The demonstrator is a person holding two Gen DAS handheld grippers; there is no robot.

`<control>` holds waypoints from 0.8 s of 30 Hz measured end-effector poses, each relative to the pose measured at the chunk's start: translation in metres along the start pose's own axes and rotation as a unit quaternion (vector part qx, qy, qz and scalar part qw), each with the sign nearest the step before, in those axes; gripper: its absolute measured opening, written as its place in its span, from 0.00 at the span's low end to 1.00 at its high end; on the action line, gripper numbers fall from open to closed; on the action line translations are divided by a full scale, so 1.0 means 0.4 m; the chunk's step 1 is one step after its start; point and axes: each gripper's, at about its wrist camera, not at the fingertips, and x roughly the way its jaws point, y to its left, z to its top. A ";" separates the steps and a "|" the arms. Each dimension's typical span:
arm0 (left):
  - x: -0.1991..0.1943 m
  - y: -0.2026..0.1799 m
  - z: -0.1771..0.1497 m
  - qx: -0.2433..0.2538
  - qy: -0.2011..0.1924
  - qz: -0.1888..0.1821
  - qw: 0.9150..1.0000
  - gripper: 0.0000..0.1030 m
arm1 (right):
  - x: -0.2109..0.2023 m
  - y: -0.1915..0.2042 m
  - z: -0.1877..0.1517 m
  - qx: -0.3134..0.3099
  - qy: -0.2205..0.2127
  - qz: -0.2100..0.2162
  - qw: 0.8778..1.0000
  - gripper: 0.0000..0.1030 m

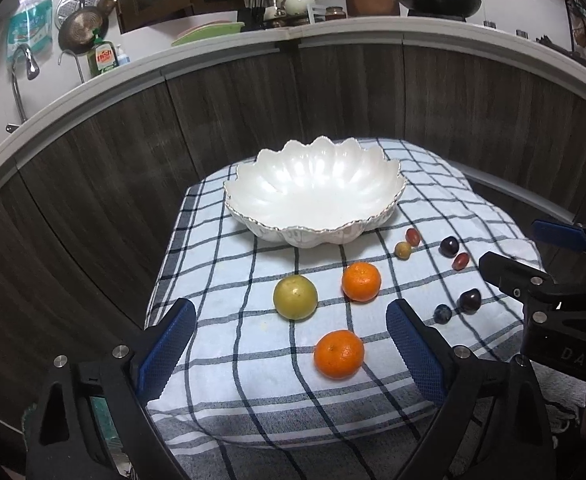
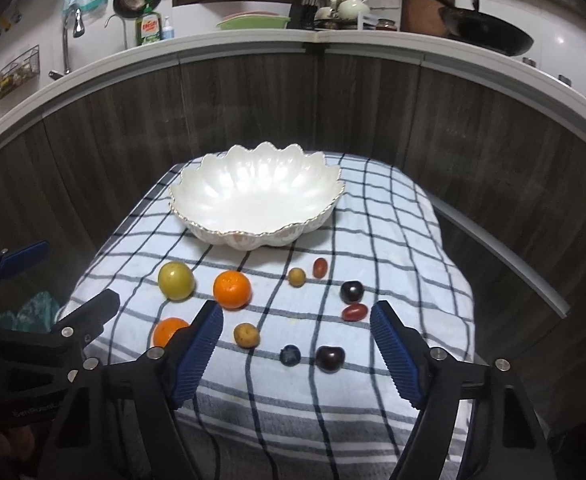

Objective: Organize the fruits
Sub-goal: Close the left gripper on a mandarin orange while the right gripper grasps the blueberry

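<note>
A woven checked cloth [image 1: 253, 360] covers my table, and on it sits a glossy white scalloped bowl [image 1: 313, 192], nothing in it. Nearer me lie a round yellow-green fruit [image 1: 295, 297], two dimpled oranges [image 1: 338, 354], then small dark plums [image 2: 330, 358]. My left claw [image 1: 291, 354] and right claw [image 2: 295, 350] gape wide with ribbed blue pads, gripping nothing.
</note>
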 end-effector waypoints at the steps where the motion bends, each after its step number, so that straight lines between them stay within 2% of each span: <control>1: 0.009 0.000 -0.003 0.000 0.004 0.000 1.000 0.91 | 0.010 0.003 -0.002 -0.002 0.003 0.003 1.000 0.69; 5: 0.049 0.007 -0.017 -0.010 0.019 -0.011 1.000 0.85 | 0.052 0.012 -0.013 -0.007 0.013 0.012 1.000 0.57; 16: 0.140 -0.047 -0.067 0.018 0.053 -0.043 0.997 0.80 | 0.141 0.014 -0.059 -0.007 0.047 0.018 0.999 0.53; 19: 0.164 -0.052 -0.075 0.018 0.064 -0.041 0.997 0.74 | 0.168 0.010 -0.069 -0.007 0.057 0.018 0.998 0.52; 21: 0.181 -0.053 -0.082 0.016 0.074 -0.042 0.996 0.71 | 0.188 0.010 -0.077 -0.010 0.068 0.021 0.997 0.40; 24: 0.197 -0.052 -0.091 0.013 0.084 -0.045 0.995 0.69 | 0.214 0.008 -0.088 -0.008 0.084 0.027 0.996 0.35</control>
